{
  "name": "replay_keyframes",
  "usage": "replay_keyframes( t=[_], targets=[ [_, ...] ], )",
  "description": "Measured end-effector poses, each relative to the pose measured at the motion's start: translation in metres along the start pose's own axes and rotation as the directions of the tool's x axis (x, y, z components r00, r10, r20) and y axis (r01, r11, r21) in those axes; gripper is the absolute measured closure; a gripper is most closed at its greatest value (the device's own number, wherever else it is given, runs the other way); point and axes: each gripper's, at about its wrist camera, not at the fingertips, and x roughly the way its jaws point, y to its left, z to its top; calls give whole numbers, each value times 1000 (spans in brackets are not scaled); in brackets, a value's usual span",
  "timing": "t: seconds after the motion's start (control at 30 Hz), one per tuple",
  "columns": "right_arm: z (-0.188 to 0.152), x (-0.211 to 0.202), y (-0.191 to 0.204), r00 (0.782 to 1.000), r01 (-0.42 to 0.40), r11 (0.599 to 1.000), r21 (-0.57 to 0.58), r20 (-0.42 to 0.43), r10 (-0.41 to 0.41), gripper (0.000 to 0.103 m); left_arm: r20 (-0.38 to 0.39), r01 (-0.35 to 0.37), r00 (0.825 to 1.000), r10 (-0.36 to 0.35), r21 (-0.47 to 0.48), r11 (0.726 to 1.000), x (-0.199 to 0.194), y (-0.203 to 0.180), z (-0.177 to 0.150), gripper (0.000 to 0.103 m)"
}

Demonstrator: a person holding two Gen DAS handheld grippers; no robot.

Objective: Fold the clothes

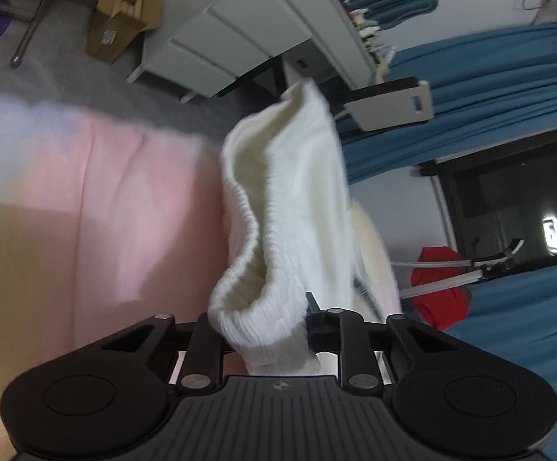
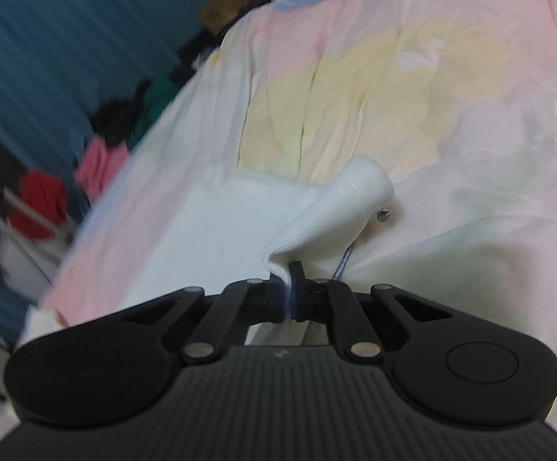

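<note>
A white knitted garment (image 1: 282, 207) with a ribbed hem is lifted off the bed in the left wrist view. My left gripper (image 1: 266, 326) is shut on its ribbed edge, and the cloth rises ahead of the fingers. In the right wrist view the same white garment (image 2: 232, 226) lies partly flat on the pastel bedsheet (image 2: 393, 77). My right gripper (image 2: 290, 288) is shut on a pinched fold of it, with a rolled cuff (image 2: 355, 196) standing up just beyond the fingers. A small metal piece (image 2: 384, 214) shows beside the cuff.
A white drawer unit (image 1: 232, 42) and a cardboard box (image 1: 124, 15) stand on the grey floor beyond the bed. Blue curtains (image 1: 489, 88) hang to the right, with red clothing (image 1: 439, 288) on a rack. Red and pink clothes (image 2: 67, 188) lie left of the bed.
</note>
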Motion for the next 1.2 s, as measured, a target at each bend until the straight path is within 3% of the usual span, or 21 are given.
replay_keyframes(
  t=[0.23, 0.3, 0.4, 0.57, 0.7, 0.77, 0.83, 0.87, 0.9, 0.97, 1.03, 1.07, 1.13, 1.2],
  targets=[
    [16, -20, -12, 993, -67, 992, 106, 101, 57, 98, -89, 50, 995, -44, 65, 997, -57, -15, 73, 84],
    [19, -28, -12, 990, -61, 993, 103, 136, 46, 98, -144, 33, 989, -21, 83, 996, -70, -7, 86, 84],
    [21, -37, -13, 986, 17, 997, 76, 162, -29, 98, -195, -35, 978, 66, 158, 987, -76, 12, 89, 84],
    [17, -18, -29, 986, 152, 987, 52, 55, -155, 97, -220, -181, 943, 249, 287, 941, -53, 50, 78, 83],
    [10, -2, -37, 979, 204, 978, 44, -12, -204, 97, -207, -190, 942, 263, 318, 929, -50, 61, 75, 79],
    [9, -1, -36, 978, 211, 977, 37, -16, -210, 95, -200, -195, 938, 282, 367, 909, -53, 53, 72, 77],
    [8, 0, -33, 976, 216, 976, 21, -16, -215, 94, -193, -200, 934, 301, 415, 887, -56, 46, 69, 63],
    [9, -1, -32, 977, 213, 977, 15, -15, -213, 93, -186, -206, 930, 316, 446, 871, -59, 41, 66, 48],
    [9, -3, -29, 979, 205, 979, 8, -10, -205, 93, -170, -216, 928, 333, 482, 849, -64, 36, 63, 32],
    [10, -8, -24, 982, 189, 982, -6, -1, -189, 82, -125, -236, 924, 361, 555, 798, -74, 25, 57, 18],
    [10, -17, -14, 984, 172, 985, -33, 41, -171, 48, -84, -232, 933, 350, 603, 763, -86, 15, 50, 12],
    [11, -21, -9, 986, 161, 986, -50, 63, -158, 40, -69, -226, 938, 339, 619, 752, -93, 10, 47, 8],
    [11, -30, 6, 986, 144, 983, -112, 103, -132, 34, -39, -215, 949, 314, 648, 731, -106, -1, 40, 6],
    [9, -39, 22, 985, 126, 974, -187, 141, -101, 34, 21, -210, 962, 273, 697, 686, -116, -20, 28, 4]
  ],
)
